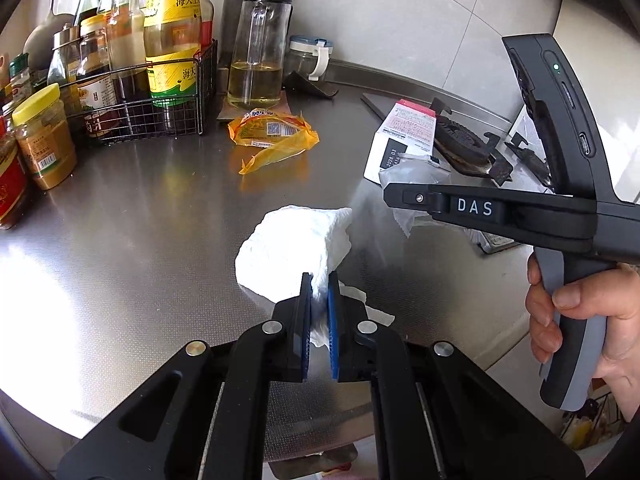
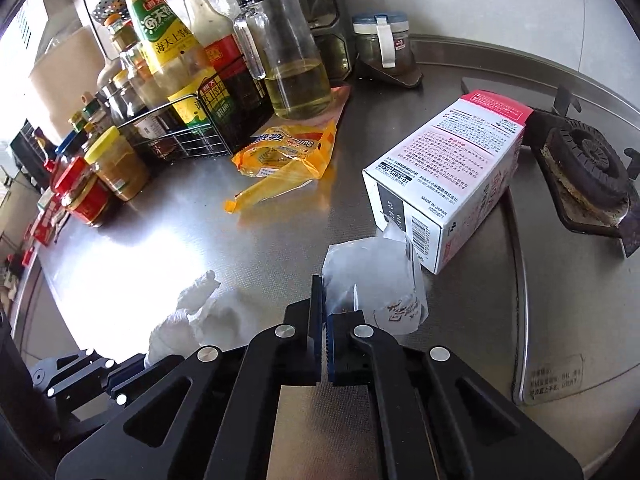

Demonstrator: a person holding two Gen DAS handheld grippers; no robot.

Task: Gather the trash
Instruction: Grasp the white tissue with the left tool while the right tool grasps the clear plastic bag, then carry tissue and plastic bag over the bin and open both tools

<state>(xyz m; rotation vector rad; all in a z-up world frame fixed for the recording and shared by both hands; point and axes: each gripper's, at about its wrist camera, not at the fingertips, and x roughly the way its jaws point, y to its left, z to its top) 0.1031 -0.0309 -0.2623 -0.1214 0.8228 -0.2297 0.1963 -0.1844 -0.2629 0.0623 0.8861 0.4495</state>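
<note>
The left gripper [image 1: 319,312] is clenched on a crumpled white paper towel [image 1: 294,246], its blue pads pressing a fold of the tissue while the bulk of the wad bulges out beyond the fingertips above the steel counter [image 1: 132,220]. The right gripper [image 2: 325,320] is pinched tight on a clear plastic wrapper [image 2: 376,280], which stands up from its tips just in front of the near corner of a white and pink carton [image 2: 452,184] lying on its side. In the left wrist view a hand [image 1: 584,320] grips the handle of that right gripper at the right edge. A crumpled yellow snack wrapper [image 2: 284,160] lies loose on the counter farther off, near the middle, just in front of a glass oil jug [image 2: 288,60] and to the right of a black wire basket [image 2: 192,136] packed with sauce bottles. Yellow-lidded and red-lidded jars stand along the far left. A black stove burner [image 2: 592,172] sits to the right, behind the carton.
</note>
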